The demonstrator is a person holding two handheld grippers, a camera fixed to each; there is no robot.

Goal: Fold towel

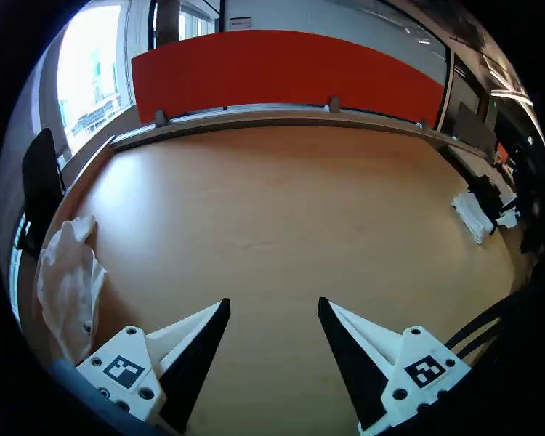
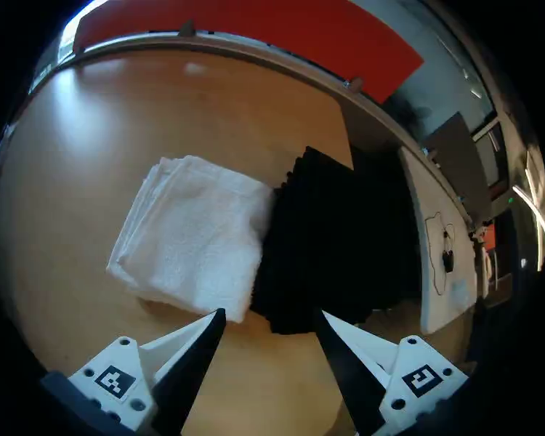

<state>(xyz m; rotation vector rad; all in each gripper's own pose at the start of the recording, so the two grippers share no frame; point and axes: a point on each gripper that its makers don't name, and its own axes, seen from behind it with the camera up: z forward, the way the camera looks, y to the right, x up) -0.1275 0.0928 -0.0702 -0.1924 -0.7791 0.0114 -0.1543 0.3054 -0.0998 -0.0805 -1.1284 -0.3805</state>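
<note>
In the left gripper view a crumpled white towel [image 1: 67, 287] lies at the table's left edge, left of my left gripper [image 1: 272, 309], which is open over bare wood with nothing between its fingers. Far off at the right edge sits a stack of folded white towels [image 1: 474, 215]. In the right gripper view a neatly folded white towel [image 2: 192, 236] lies on the table beside a folded black towel [image 2: 330, 251], the two touching. My right gripper [image 2: 269, 320] stands open just short of them, its fingers empty.
The wooden table [image 1: 287, 211] is backed by a red divider panel [image 1: 287, 69] along its far edge. A black chair [image 1: 40, 185] stands at the left. A neighbouring white desk [image 2: 436, 247] with a cable lies beyond the black towel.
</note>
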